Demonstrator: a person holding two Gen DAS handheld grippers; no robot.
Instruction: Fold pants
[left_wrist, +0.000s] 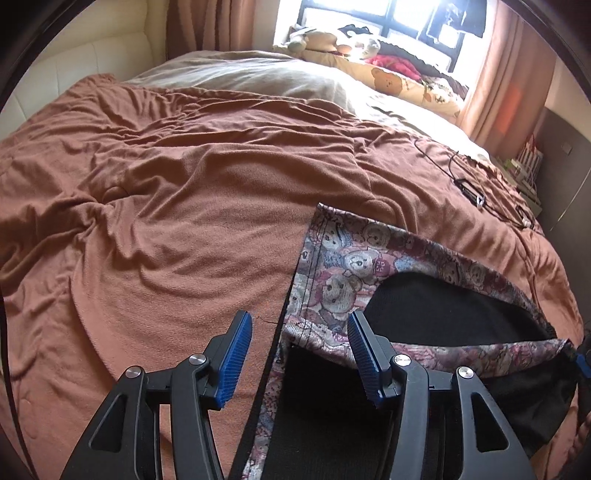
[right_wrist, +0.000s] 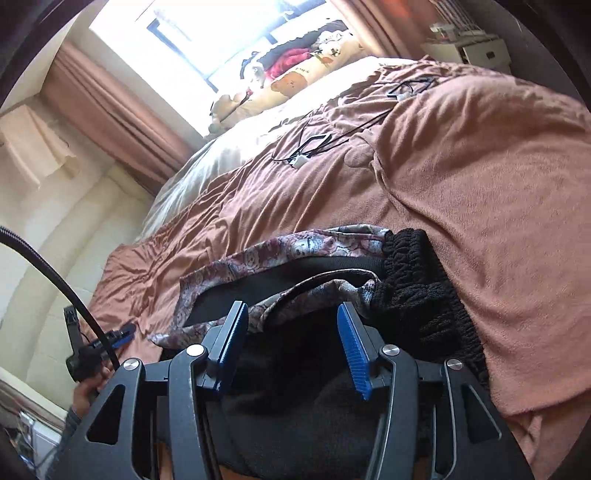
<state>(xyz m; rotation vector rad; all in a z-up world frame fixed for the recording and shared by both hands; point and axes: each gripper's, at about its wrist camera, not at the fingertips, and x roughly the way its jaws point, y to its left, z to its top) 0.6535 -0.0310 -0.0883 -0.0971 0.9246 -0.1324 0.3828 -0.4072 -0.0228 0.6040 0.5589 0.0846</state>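
Observation:
The pants (left_wrist: 354, 266) have a teddy-bear print outside and a black fleece lining (left_wrist: 443, 310). They lie at the near edge of the bed, partly folded with the lining showing. My left gripper (left_wrist: 300, 350) is open, its jaws wide apart, hovering over the pants' left hem edge. In the right wrist view the pants (right_wrist: 295, 243) lie bunched, with the black elastic waistband (right_wrist: 410, 254) on the right. My right gripper (right_wrist: 291, 339) is open and empty just above the dark lining. The left gripper also shows in the right wrist view (right_wrist: 114, 339), at the pants' far end.
A rumpled brown blanket (left_wrist: 192, 177) covers the bed. Black cables and a small device (left_wrist: 469, 192) lie on it at the right. Pillows and plush toys (left_wrist: 388, 70) sit by the window. A white padded headboard (right_wrist: 55, 258) and a bedside cabinet (right_wrist: 476, 48) border the bed.

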